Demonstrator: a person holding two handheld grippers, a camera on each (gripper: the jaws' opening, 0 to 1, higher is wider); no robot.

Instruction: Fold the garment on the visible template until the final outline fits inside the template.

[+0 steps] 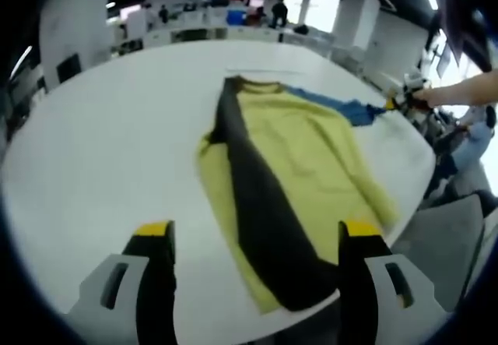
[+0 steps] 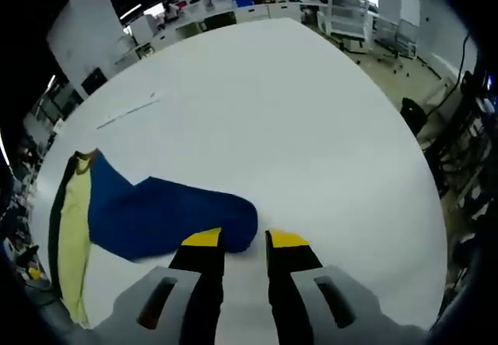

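A yellow garment (image 1: 311, 150) lies spread flat on the white table (image 1: 117, 142), with a broad black panel (image 1: 261, 205) running down it. Its blue sleeve (image 1: 342, 107) reaches out to the far right. My left gripper (image 1: 257, 232) hovers over the garment's near hem, jaws wide open and holding nothing. In the right gripper view the blue sleeve (image 2: 163, 212) lies flat, and its rounded cuff end sits just ahead of my right gripper (image 2: 244, 240). Those jaws stand a narrow gap apart with bare table between them. A hand holds the right gripper (image 1: 406, 100) at the sleeve's tip.
A thin pale line (image 2: 132, 111) is marked on the table (image 2: 296, 127) beyond the sleeve. The table's edge curves close on the right (image 1: 424, 181), with a grey chair (image 1: 451, 236) beside it. Desks and people stand far behind.
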